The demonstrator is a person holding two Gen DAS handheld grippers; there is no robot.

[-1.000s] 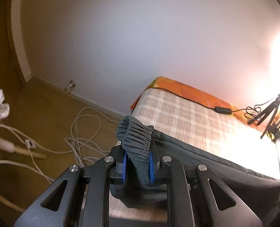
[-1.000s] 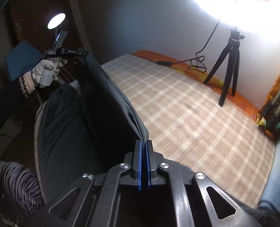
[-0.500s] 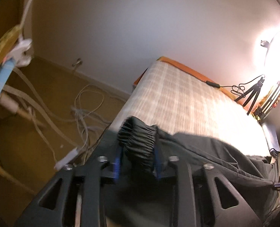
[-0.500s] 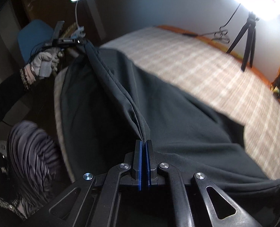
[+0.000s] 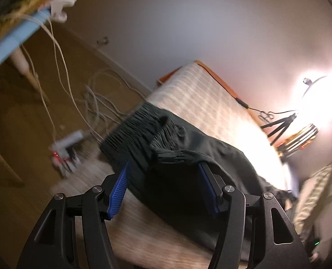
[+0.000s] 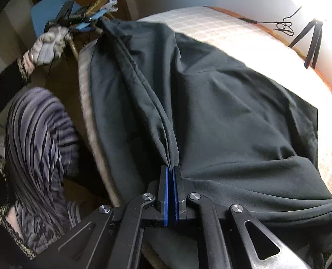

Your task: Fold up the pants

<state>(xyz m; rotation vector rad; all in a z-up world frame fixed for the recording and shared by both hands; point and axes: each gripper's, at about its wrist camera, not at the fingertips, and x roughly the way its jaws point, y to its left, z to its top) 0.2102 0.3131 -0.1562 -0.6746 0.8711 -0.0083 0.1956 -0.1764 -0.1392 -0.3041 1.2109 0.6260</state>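
Pants [image 6: 210, 103] spread over the bed [image 5: 210, 103].
Left claw [image 5: 163, 188] gapes wide behind the waistband [image 5: 143, 134]; right claw [image 6: 171, 179] pinches a fold ahead of it.

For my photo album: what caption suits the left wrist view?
Open left gripper hovering over dark pants on a checked bed.

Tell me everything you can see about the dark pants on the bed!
The pants are dark grey-green, soft-looking cloth with a gathered, ribbed stretchy waistband. They lie spread and wrinkled on the checked bed, the waistband end near the bed's edge. The right hand-held gripper is shut on a pinched ridge of cloth. The left hand-held gripper is open, its blue pads either side of the waistband; whether they touch it is unclear.
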